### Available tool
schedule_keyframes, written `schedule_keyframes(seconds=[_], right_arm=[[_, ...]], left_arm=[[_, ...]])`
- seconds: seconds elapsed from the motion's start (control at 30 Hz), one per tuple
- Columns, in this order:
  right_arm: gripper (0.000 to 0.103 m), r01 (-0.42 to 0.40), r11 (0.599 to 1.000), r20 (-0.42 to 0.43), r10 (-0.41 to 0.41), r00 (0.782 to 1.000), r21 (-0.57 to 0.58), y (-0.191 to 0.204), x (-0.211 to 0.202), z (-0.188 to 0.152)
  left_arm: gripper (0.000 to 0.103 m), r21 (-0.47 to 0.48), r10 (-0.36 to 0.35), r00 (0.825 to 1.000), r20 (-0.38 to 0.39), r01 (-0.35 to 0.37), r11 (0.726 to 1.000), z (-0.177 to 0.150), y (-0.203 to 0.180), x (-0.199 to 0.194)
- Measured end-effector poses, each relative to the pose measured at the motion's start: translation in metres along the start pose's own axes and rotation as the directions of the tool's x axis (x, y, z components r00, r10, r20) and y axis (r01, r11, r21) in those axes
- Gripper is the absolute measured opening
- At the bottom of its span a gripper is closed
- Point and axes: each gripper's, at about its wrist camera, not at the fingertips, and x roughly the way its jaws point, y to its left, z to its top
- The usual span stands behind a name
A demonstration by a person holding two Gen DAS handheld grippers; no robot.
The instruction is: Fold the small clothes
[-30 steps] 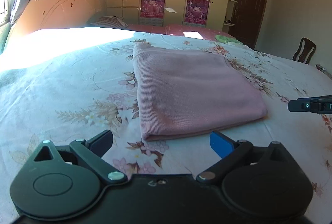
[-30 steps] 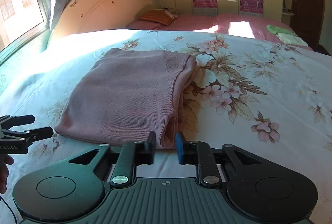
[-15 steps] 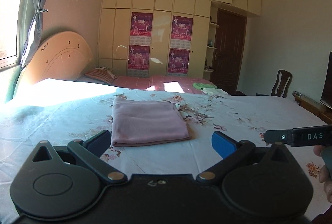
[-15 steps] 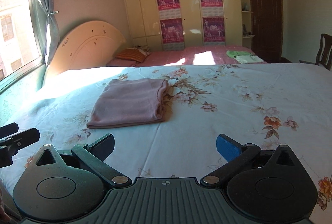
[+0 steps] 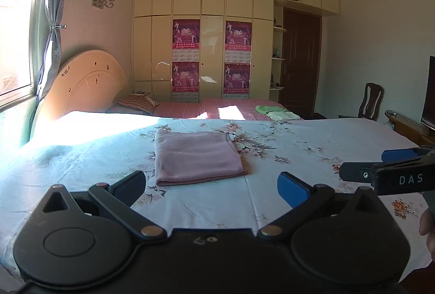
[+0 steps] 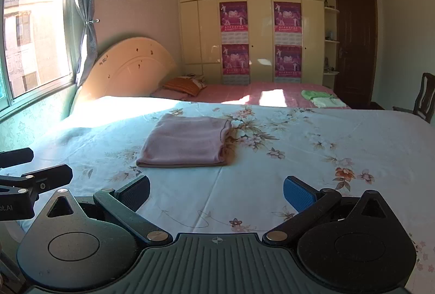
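We see a pink garment [image 5: 197,156] folded into a neat rectangle, lying flat on the bed [image 5: 312,147], which is covered by a pale floral sheet. It sits toward the middle of the bed, a little to the left, with bright sunlight falling on the sheet just behind it on the left. From the right wrist view the garment's stacked edges show along its right side, where the layers bunch slightly.

Our left hand-held gripper [image 5: 212,186] is held above the near part of the bed, its jaws spread wide with nothing between them; the garment lies well ahead of it, not touched. Our right hand-held gripper [image 6: 216,192] is likewise wide open and empty, with its black pad on the left and blue pad on the right, and the garment lies well apart from it too. Each gripper shows at the edge of the other's view: the right one comes in from the right of the left wrist view, the left one from the left of the right wrist view.

Beyond our bed stands a second bed with a pink cover [image 5: 231,107], carrying a striped pillow [image 5: 140,101] and a small pile of green and pale clothes [image 5: 274,111]. Behind it rise cream wardrobes [image 5: 212,30] bearing purple posters [image 5: 186,34]
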Motion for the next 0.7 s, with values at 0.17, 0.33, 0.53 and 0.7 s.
schedule_keyframes(seconds=[0.17, 0.33, 0.53, 0.7], right_arm=[[0.103, -0.013, 1.0, 0.002, 0.013, 1.0, -0.018, 0.0039, -0.0036, -0.0004], [0.103, -0.017, 1.0, 0.003, 0.017, 1.0, -0.025, 0.0054, -0.0024, 0.0008], [0.103, -0.012, 1.0, 0.001, 0.012, 1.0, -0.029, 0.0039, 0.0021, 0.0029], [0.103, -0.012, 0.999, 0.003, 0.012, 1.0, -0.037, 0.0055, 0.0039, 0.0051]], left_arm=[[0.103, -0.003, 0.013, 1.0, 0.0, -0.013, 1.0, -0.0003, 0.0021, -0.0035], [0.103, -0.009, 0.017, 1.0, -0.003, -0.017, 1.0, -0.0025, 0.0044, -0.0056], [0.103, -0.004, 0.016, 1.0, -0.006, -0.016, 1.0, -0.0032, 0.0032, -0.0056], [0.103, -0.005, 0.017, 1.0, -0.006, -0.017, 1.0, -0.0026, 0.0049, -0.0043]])
